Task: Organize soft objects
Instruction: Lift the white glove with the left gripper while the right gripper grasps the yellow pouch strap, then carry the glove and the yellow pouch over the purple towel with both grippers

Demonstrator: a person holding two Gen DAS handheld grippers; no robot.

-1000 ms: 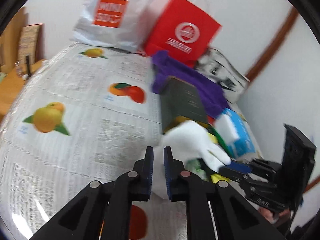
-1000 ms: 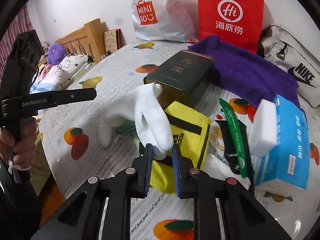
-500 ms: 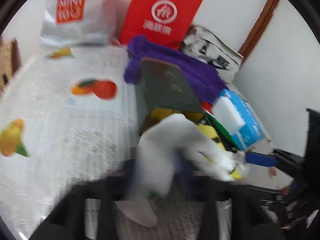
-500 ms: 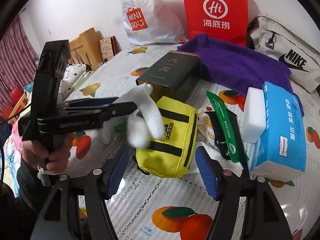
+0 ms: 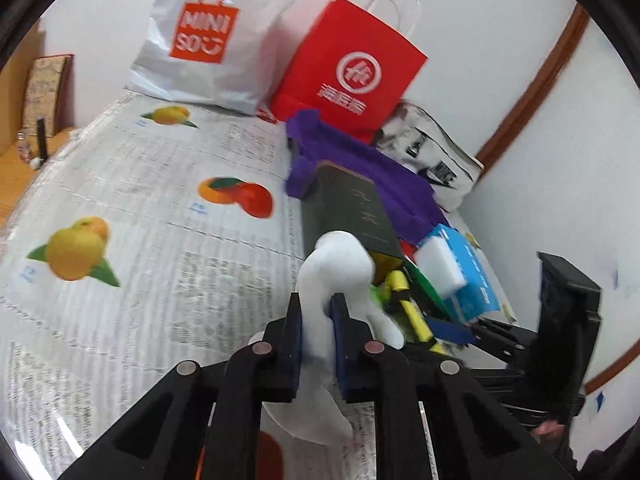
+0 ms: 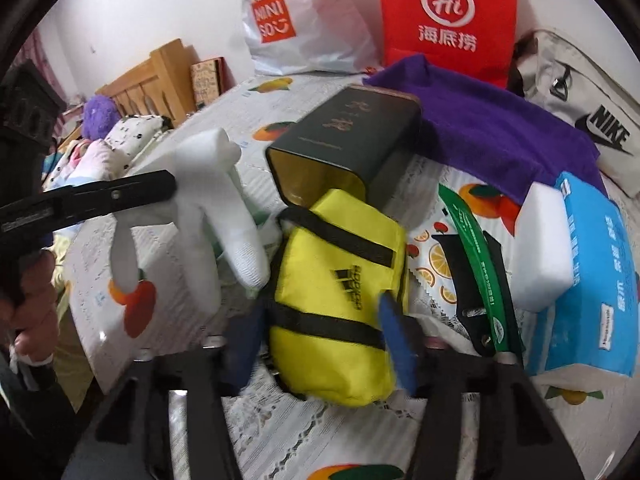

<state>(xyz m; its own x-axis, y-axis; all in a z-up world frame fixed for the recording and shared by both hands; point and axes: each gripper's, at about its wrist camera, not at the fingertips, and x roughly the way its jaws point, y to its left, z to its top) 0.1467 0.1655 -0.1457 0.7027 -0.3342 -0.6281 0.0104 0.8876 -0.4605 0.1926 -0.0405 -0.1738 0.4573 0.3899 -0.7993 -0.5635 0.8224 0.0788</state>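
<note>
White glove (image 5: 340,276) pinched between the pads of the left tool (image 5: 316,344), jaws drawn narrow on the fabric; seen from the right wrist, the glove (image 6: 200,200) hangs off that tool with its fingers drooping toward the fruit-print cloth of the table (image 5: 160,200), just left of the yellow pouch (image 6: 340,292). Right tool (image 6: 316,344) straddles the pouch's near end, jaws closing with the pouch between them; pads blurred, seemingly just short of the fabric, so no grip to record yet. Pouch lies with its far end touching the open mouth of a dark green tin (image 6: 352,136). Behind the tin, purple towel (image 6: 500,120); to the right, a green packet (image 6: 476,256) over a black item, a white sponge block (image 6: 540,240) and a blue tissue pack (image 6: 596,272). Red paper bag (image 6: 444,12), white shopping bag (image 6: 296,12) and grey sports bag (image 6: 580,92) stand along the wall. Step in hand, as judged: sorting under way, glove secured, pouch being taken. Next move calls for the right tool to close firmly on the pouch before lifting, clear of the tin's rim, while the left carries the glove to wherever the soft things are gathered; that spot is not evident. The limp glove may snag on the pouch.
</note>
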